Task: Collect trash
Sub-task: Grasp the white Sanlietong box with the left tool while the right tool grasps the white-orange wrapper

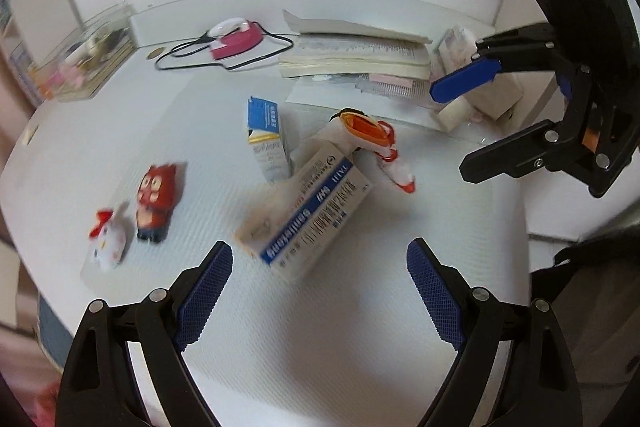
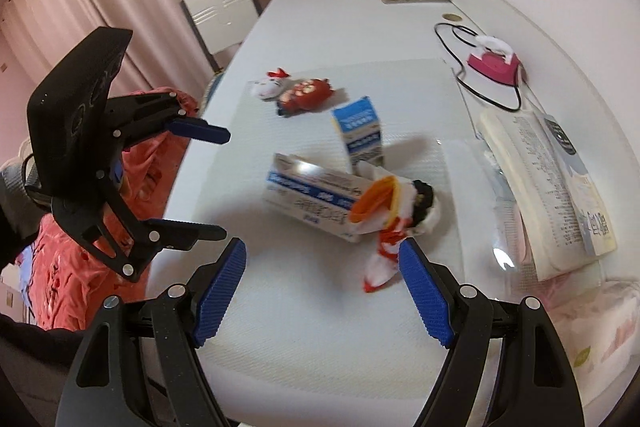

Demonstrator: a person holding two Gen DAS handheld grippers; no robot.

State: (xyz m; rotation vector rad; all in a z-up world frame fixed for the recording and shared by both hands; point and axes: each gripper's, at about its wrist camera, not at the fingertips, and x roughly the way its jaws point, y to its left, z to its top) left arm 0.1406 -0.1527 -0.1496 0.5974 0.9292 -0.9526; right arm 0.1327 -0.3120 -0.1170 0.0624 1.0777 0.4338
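Both tools hang with jaws apart over a white counter, gripping nothing.

Left tool [image 1: 320, 291] and right tool [image 2: 322, 291] have black frames and ribbed blue pads. Just ahead of them lies the trash on the counter [image 1: 320, 367], which has a fine woven texture: a long cardboard box [image 1: 308, 215] on its side with blue print, a smaller blue-and-white carton [image 1: 267, 141] standing just behind it, and a crumpled orange-and-white wrapper [image 1: 376, 143] leaning on the long box's far end. Two small figurines, one red [image 1: 156, 201] and one white [image 1: 110, 241], lie apart to the left. Farther back sit an open book [image 1: 356, 53] and a pink iron [image 1: 236, 39] with a black cord.
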